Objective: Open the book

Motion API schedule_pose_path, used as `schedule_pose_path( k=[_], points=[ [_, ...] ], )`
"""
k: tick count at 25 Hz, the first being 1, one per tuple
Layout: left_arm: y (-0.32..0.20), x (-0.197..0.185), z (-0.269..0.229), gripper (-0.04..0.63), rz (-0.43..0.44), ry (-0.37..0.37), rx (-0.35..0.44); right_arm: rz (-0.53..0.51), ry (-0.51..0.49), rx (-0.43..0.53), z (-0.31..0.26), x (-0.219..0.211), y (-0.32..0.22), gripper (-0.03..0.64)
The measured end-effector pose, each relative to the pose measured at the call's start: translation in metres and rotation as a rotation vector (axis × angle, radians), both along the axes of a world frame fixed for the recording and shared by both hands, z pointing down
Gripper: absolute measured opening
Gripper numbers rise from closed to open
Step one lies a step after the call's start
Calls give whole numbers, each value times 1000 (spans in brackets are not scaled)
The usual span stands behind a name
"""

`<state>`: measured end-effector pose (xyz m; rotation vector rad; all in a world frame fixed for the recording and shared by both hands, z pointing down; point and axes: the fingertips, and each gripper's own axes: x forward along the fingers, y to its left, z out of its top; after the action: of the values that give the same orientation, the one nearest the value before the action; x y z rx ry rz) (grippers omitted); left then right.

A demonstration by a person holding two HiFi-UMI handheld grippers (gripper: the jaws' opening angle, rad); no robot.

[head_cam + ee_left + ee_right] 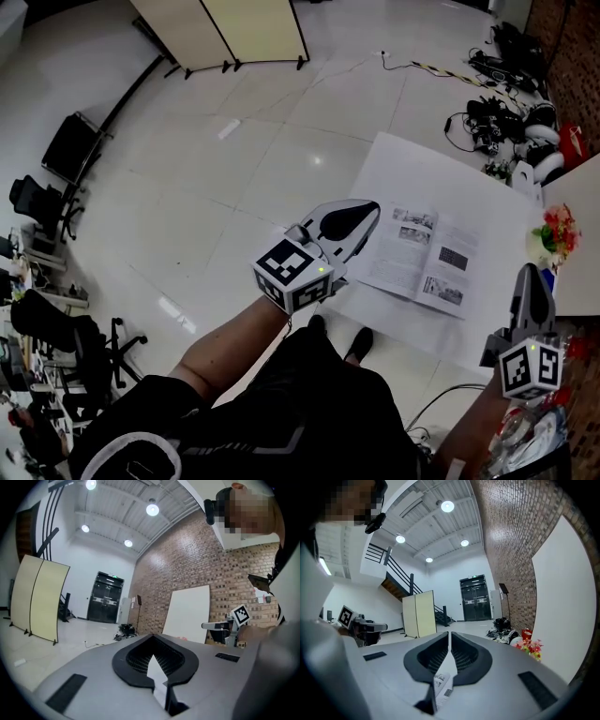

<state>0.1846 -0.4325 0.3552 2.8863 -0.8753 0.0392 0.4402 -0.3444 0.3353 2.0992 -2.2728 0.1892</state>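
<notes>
A white table (403,169) bears an open book (427,253), with flowers (555,230) at its edge.

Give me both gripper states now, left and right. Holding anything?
Left gripper: closed, nothing between the jaws.
Right gripper: closed, nothing between the jaws.

A lab-like hall: brick wall (187,573), cable clutter (497,122) on tiled floor (234,169), office chairs (37,202).

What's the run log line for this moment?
book: open, flat on table | left gripper: shut, empty | right gripper: shut, empty | task: book already open
</notes>
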Motion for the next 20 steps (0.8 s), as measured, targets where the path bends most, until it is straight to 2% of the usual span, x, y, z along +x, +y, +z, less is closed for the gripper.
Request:
schedule_pose_path(
  k=[4,9,12,16,20],
  points=[
    [22,-22,-9,2,-36,36,-31,-10,8,-1,-1,-23,22,6],
    [67,-54,-29,2,6,80,28,18,42,23,-15,-61,65,6],
    [94,-74,-30,2,38,84,32,21,61,12,-15,-95,95,6],
    [132,-96,-21,2,51,102,-6,26,34,-32,-13,-132,131,6],
    [178,-108,-18,2,58,102,-49,38,57,-37,-24,-148,174,6]
  ],
)
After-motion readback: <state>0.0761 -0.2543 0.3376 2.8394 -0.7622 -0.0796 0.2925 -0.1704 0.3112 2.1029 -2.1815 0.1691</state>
